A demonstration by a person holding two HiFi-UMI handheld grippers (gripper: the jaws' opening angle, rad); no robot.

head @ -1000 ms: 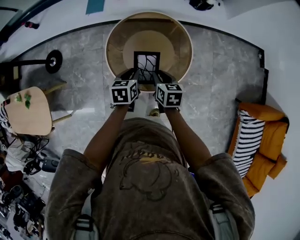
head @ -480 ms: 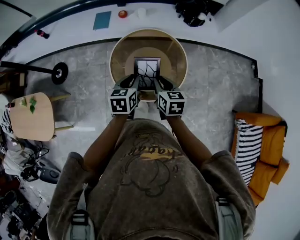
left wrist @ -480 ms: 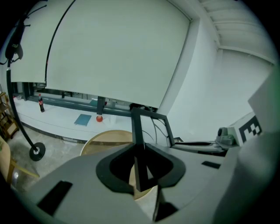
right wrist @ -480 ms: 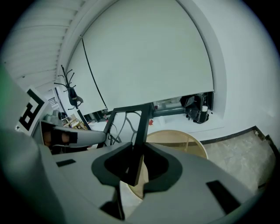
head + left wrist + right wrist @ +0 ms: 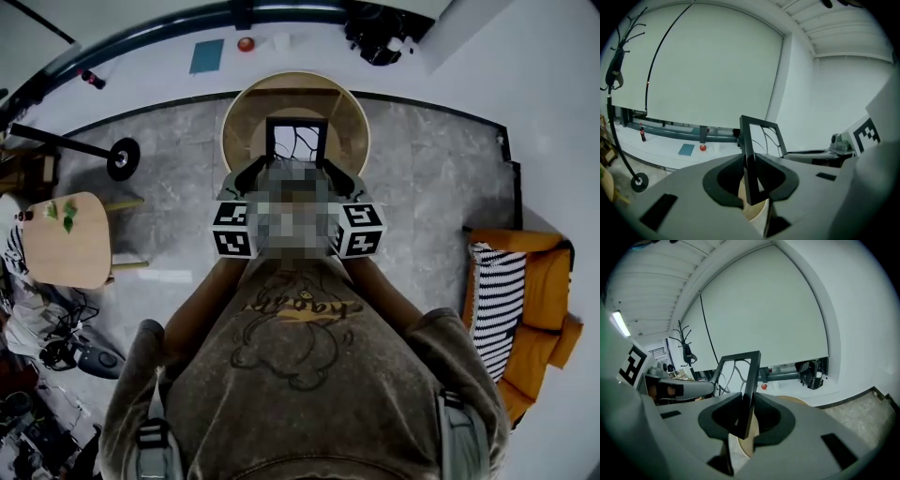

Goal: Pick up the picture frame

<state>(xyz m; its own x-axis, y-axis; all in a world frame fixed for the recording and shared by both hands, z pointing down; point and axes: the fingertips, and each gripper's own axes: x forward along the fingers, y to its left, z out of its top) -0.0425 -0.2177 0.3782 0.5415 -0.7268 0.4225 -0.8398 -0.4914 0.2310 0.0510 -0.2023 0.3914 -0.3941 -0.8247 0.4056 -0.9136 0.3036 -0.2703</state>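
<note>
Closest to the person, the left gripper [image 5: 265, 171] and right gripper [image 5: 328, 171] are raised side by side at chest height. Each one's fingers [image 5: 723, 179] are clenched on an upright side bar of the thin black rectangular picture frame [image 5: 296, 141], one gripper to each side. The frame stands upright between them, in the air over the round pale wooden counter [image 5: 236, 117] and, as far as I can judge, clear of its top. Each grip is a narrow pinch low on a slim bar, so my worry is the frame pivoting or sliding out. If one hand rises faster than the other, or the two drift apart or together, the frame could twist or rack. It could then drop onto the counter and crack its pane with the dark curving lines. Nothing stands directly in the way above the counter. Left of the counter as the person faces it, a black round-based pole stand [image 5: 122, 157] rests on the grey marble floor, with a small light wooden side table [image 5: 61, 239] nearer. To the counter's right sits an orange sofa with a striped cushion [image 5: 525, 314], well apart. Beyond the counter, a white ledge carries a teal square [image 5: 206, 56] and a small red round object [image 5: 246, 43].
</note>
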